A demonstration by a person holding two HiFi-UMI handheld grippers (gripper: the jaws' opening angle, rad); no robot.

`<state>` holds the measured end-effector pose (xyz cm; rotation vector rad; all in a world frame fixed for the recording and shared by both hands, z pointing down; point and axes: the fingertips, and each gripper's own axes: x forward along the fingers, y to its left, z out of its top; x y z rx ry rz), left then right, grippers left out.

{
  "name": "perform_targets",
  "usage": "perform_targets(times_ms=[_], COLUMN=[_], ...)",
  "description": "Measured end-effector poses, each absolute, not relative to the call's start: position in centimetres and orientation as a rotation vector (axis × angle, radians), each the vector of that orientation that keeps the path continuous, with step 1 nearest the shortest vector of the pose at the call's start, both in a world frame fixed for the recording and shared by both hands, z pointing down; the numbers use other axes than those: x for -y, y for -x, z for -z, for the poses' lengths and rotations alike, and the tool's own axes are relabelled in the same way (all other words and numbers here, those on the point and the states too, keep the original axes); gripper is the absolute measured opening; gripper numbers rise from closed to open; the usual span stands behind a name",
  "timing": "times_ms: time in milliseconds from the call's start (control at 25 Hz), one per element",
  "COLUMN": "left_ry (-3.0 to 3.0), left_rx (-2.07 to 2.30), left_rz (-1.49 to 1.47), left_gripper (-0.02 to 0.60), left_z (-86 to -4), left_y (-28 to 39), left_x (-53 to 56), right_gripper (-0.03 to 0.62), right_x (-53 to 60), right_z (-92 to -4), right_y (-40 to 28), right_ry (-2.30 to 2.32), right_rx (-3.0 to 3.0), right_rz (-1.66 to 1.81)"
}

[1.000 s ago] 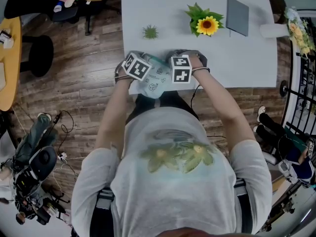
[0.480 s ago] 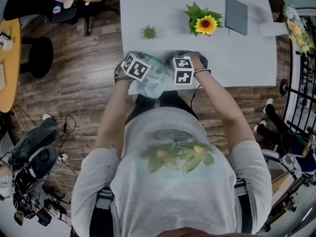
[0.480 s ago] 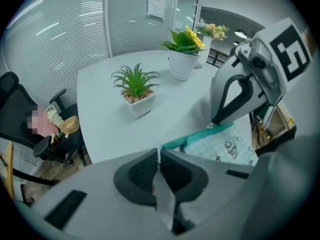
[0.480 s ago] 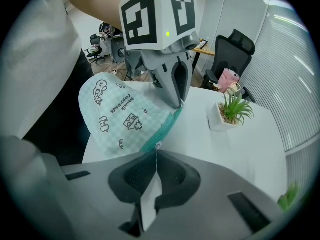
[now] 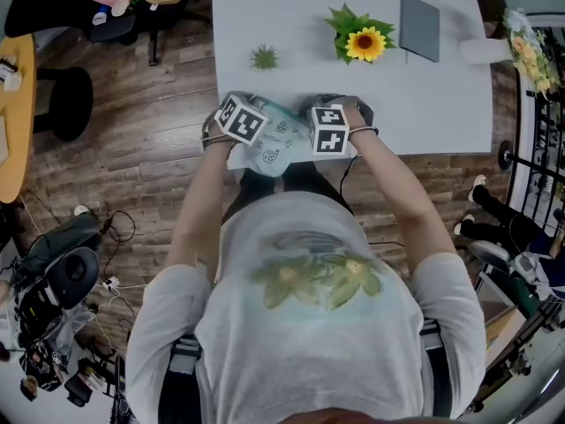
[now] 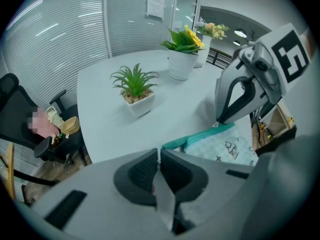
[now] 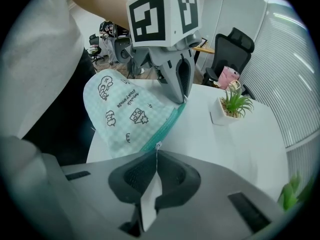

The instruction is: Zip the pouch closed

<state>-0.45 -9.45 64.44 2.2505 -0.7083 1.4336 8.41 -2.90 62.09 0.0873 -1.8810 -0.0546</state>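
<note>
Left hand-held gripper [image 6: 159, 156] is clenched on the teal corner of the pouch [image 5: 275, 145], which is held at the near edge of the table [image 5: 424, 104]. In the head view, the pouch is stretched from this grip toward 3 o'clock, and its checked body is hung over the table edge toward 6 o'clock, close to the person. The zipper band [image 6: 200, 136] is laid along the upper side, so its long axis runs from 9 to 3 o'clock, straight between the two grips. At the 3 o'clock end, the zipper pull [image 7: 158, 145] is pinched by the right hand-held gripper [image 7: 156, 156], whose jaws are pressed together on it. The pull is therefore nearer to the right hand, and it is judged that any further travel must be made along this line, against the anchored left corner. Whether the teeth between the grips are already meshed cannot be made out. In the head view both jaw pairs are covered by the marker cubes [image 5: 243, 119], and the track beyond the pull is hidden.
</note>
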Motion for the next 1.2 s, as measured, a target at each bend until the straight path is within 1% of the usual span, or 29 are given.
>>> perform_targets(times_ms=[1200], left_ry=[-2.256], left_rx=[0.722], left_rz=[-1.419], left_gripper=[0.021], left_z=[-64.4], left_y=[0.5], left_x=[9.5], right_gripper=[0.018], right_x=[1.7], right_z=[-61.5], right_y=[-9.1], right_ry=[-0.069], right_rx=[1.876], right_rz=[-0.021])
